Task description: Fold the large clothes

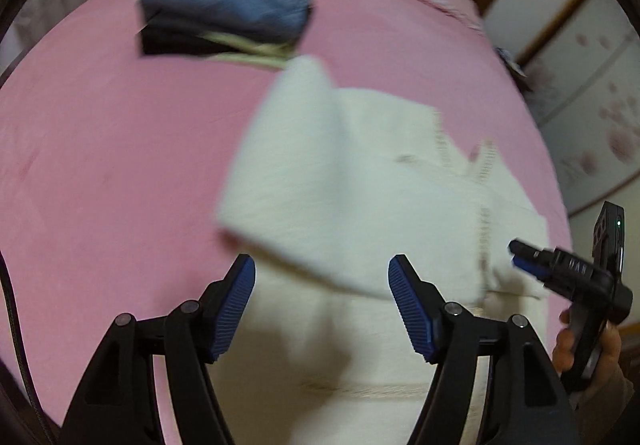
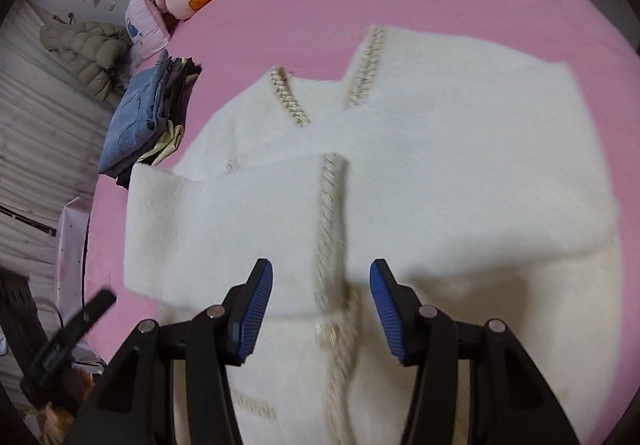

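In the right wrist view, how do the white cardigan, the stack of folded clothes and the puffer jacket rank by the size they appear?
1. White cardigan, by far the largest.
2. Stack of folded clothes.
3. Puffer jacket, slightly smaller, but it lies farther from the camera, so its true size is unsure.

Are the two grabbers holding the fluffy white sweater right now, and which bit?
No. The left gripper and right gripper are both open above the white sweater; nothing is pinched.
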